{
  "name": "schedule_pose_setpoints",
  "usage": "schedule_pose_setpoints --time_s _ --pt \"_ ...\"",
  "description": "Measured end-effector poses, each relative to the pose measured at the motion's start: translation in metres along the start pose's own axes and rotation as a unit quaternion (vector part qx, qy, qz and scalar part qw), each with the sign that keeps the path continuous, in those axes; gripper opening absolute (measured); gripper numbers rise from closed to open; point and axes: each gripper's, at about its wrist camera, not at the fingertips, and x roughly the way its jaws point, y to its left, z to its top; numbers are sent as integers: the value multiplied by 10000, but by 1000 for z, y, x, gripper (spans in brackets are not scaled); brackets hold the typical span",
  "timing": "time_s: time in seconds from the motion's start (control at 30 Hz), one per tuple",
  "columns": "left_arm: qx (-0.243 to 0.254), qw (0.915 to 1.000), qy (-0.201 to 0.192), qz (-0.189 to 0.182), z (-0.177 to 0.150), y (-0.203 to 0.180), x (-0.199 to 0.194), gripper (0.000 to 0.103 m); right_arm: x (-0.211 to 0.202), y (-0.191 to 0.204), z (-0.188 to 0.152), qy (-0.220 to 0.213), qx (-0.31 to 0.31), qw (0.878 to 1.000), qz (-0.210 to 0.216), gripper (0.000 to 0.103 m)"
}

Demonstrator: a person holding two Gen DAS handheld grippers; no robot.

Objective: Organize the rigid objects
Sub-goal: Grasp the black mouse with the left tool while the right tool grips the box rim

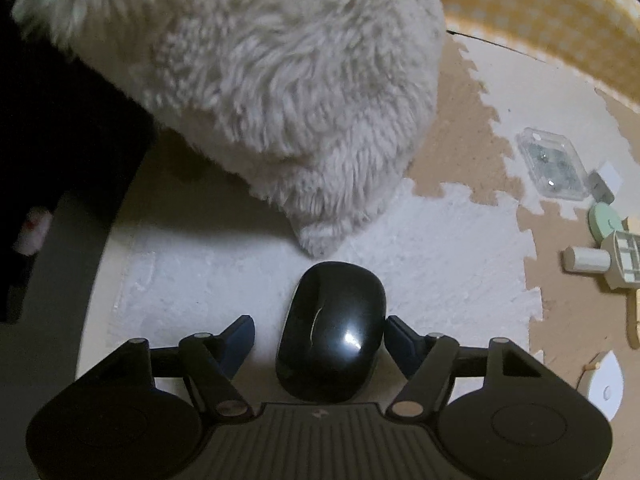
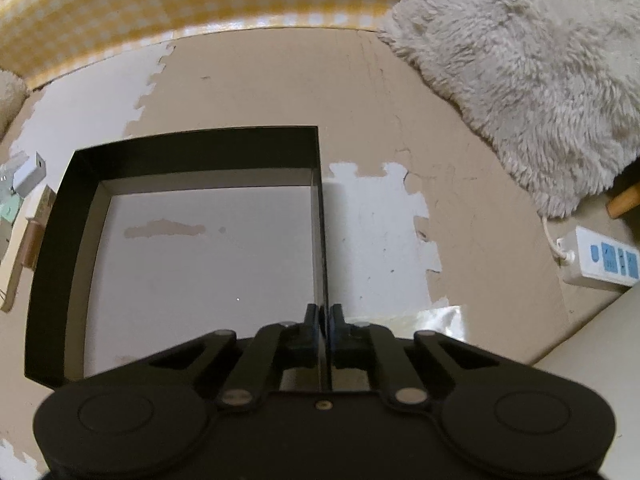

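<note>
A glossy black computer mouse (image 1: 332, 332) lies on the white foam floor mat, between the fingers of my left gripper (image 1: 320, 330). The right-hand pad (image 1: 396, 330) is at the mouse's side, while a gap shows between the left-hand pad (image 1: 242, 338) and the mouse. In the right wrist view, a shallow black box (image 2: 188, 152) with a bare white bottom sits on the mat. My right gripper (image 2: 325, 320) is shut on the near end of the box's thin right wall (image 2: 320, 220), one finger inside and one outside.
A fluffy white cushion (image 1: 256, 80) lies just beyond the mouse. Yellow checked fabric (image 2: 180, 4) borders the mat. A clear plastic case (image 1: 550, 164) and small pale items (image 1: 608, 256) lie to the right. A white power strip (image 2: 600, 260) lies right of the box.
</note>
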Motion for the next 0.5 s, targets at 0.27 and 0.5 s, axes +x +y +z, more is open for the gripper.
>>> schedule_pose_setpoints --time_s 0.27,0.5 --pt "-105 9997 83 -217 -1 1 1 57 3 -3 0 -36 55 9999 93 5" --pt "33 9995 -141 -266 1 -22 -11 57 0 2 1 -123 -140 9998 62 4"
